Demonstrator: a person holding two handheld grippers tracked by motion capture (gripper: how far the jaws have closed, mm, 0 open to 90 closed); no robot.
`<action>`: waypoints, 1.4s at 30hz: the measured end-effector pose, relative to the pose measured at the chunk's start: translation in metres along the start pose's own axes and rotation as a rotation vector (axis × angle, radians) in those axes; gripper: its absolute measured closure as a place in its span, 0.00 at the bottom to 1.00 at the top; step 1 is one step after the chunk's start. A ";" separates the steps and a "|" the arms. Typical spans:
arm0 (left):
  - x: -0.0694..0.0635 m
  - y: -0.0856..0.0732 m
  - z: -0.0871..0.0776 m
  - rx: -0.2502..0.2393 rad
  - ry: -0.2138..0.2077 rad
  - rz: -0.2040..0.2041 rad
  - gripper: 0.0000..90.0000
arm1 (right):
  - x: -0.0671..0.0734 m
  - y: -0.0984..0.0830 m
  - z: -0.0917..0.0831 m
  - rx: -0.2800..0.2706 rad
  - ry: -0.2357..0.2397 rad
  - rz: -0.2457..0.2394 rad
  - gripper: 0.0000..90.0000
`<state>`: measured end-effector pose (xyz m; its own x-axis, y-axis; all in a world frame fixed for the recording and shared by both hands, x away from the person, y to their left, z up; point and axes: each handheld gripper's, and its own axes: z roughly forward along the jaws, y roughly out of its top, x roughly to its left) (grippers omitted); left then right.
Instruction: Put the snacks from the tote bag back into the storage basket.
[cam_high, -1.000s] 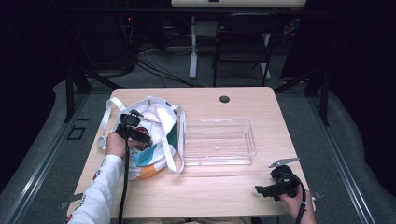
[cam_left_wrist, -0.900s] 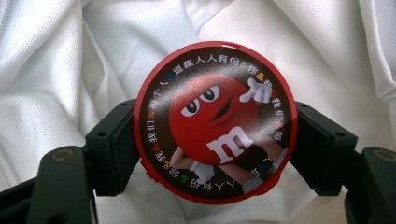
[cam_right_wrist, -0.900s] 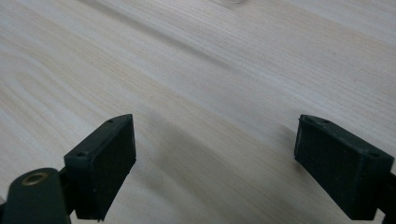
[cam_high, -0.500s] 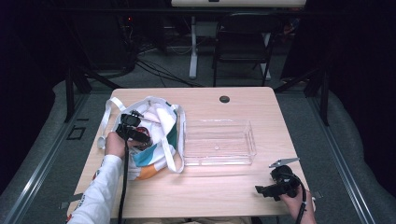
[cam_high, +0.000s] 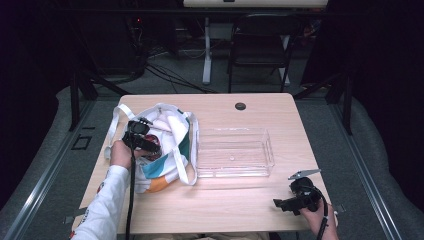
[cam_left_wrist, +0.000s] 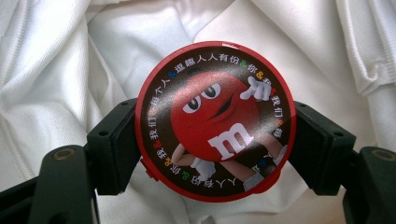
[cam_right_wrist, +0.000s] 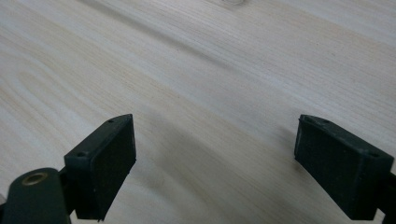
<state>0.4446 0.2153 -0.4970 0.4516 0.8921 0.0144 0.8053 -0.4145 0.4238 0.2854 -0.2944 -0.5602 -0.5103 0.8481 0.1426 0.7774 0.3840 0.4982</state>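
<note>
A round red candy tin (cam_left_wrist: 215, 121), its lid printed with a red cartoon candy figure, sits between the black pads of my left gripper (cam_left_wrist: 217, 145). The pads press on its two sides, so the gripper is shut on it. Around the tin lies the white cloth of a tote bag (cam_high: 172, 145), which rests on the left half of the table with its mouth spread. In the high view my left gripper (cam_high: 143, 141) reaches into that bag. My right gripper (cam_high: 281, 204) rests at the table's front right corner; its jaws (cam_right_wrist: 215, 163) stand wide open over bare wood.
A clear plastic tray (cam_high: 270, 150) lies in the middle of the wooden table (cam_high: 220, 210), just right of the bag. A small dark round cap (cam_high: 240, 106) sits near the far edge. A chair (cam_high: 260, 45) and cables stand beyond the table.
</note>
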 end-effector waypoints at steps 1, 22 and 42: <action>0.000 0.000 -0.001 -0.001 -0.003 0.003 0.29 | 0.000 0.000 0.000 -0.001 0.000 0.000 0.14; 0.002 0.000 -0.025 -0.040 -0.023 0.020 0.29 | 0.001 0.000 -0.001 -0.011 -0.010 0.006 0.14; -0.004 0.002 -0.042 -0.049 -0.031 0.047 0.29 | 0.000 0.000 -0.001 -0.010 -0.011 0.004 0.14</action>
<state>0.4286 0.2180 -0.4581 0.5009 0.8654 0.0076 0.7634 -0.4460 0.4672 0.2851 -0.2951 -0.5589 -0.5030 0.8536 0.1356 0.7760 0.3769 0.5058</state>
